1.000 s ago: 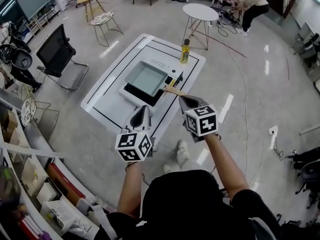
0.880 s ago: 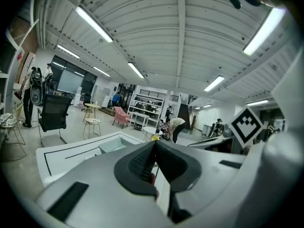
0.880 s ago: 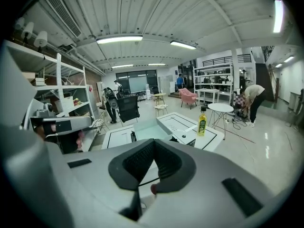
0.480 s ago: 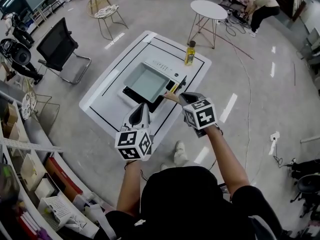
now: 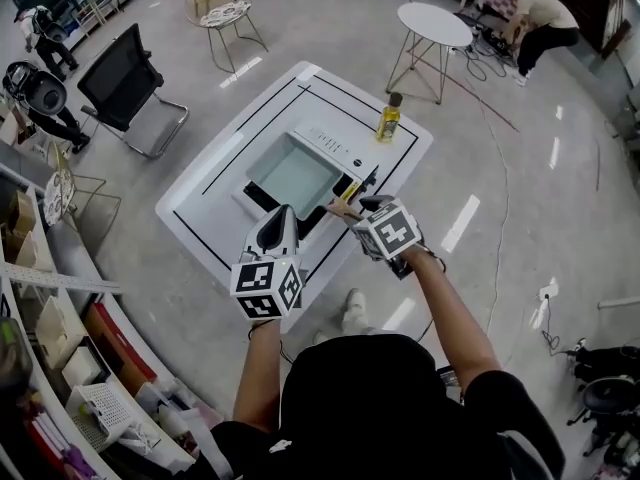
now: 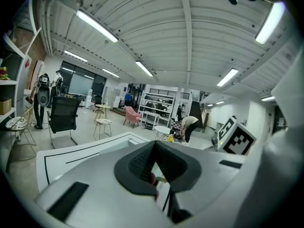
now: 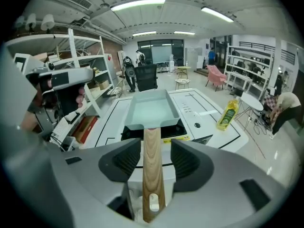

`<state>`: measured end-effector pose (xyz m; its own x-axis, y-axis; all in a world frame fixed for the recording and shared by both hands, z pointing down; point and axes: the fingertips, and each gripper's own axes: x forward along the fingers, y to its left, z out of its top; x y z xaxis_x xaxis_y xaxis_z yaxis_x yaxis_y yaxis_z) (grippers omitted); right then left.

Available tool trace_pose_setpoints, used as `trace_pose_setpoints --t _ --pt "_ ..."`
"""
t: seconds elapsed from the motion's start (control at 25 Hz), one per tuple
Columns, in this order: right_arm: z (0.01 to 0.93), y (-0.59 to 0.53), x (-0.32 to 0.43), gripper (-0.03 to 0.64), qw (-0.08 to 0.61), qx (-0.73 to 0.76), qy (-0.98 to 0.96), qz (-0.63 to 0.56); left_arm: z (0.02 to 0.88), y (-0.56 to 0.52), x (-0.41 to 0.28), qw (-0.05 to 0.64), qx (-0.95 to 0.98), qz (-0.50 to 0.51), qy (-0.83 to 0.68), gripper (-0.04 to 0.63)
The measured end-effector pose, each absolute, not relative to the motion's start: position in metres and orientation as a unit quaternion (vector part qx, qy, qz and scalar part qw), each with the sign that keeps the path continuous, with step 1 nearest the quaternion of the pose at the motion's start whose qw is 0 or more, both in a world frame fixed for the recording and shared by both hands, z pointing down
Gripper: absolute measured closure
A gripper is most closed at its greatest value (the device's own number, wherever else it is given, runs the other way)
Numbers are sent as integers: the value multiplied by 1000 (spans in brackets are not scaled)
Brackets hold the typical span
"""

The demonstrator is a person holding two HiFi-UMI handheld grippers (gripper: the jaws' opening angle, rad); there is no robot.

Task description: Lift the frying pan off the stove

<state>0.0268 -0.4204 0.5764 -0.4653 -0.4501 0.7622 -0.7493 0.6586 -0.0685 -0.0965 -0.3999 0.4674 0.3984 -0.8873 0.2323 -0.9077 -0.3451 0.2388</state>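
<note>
wooden handle point(image 7: 152, 175) of the pale teal square frying pan point(image 5: 292, 173) lies between the jaws of the right gripper point(image 7: 152, 148), which stand parted with gaps either side. pan sits on the black stove point(image 5: 258, 196). left gripper point(image 6: 153, 170) clenched, empty.

A yellow bottle point(image 5: 388, 120) stands on the white table point(image 5: 225, 173).

A white table point(image 5: 218, 182) carries a white stove point(image 5: 334, 146) and a yellow oil bottle point(image 5: 388, 121) near it
</note>
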Motion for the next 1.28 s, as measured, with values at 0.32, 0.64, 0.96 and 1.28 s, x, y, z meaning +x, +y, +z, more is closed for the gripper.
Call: trace_pose_setpoints --t 0.32,0.64,0.96,1.28 --pt "621 -418 19 365 432 302 -818 231 475 -410 -100 170 805 33 -568 584" --pt "643 -421 9 367 467 274 -798 265 483 -412 -108 179 792 35 -582 584" --pt "654 -426 4 469 487 252 -791 272 484 -413 -115 184 787 31 -588 584" --pt "654 -423 -2 526 493 236 -798 253 486 -414 -118 187 785 31 -590 584"
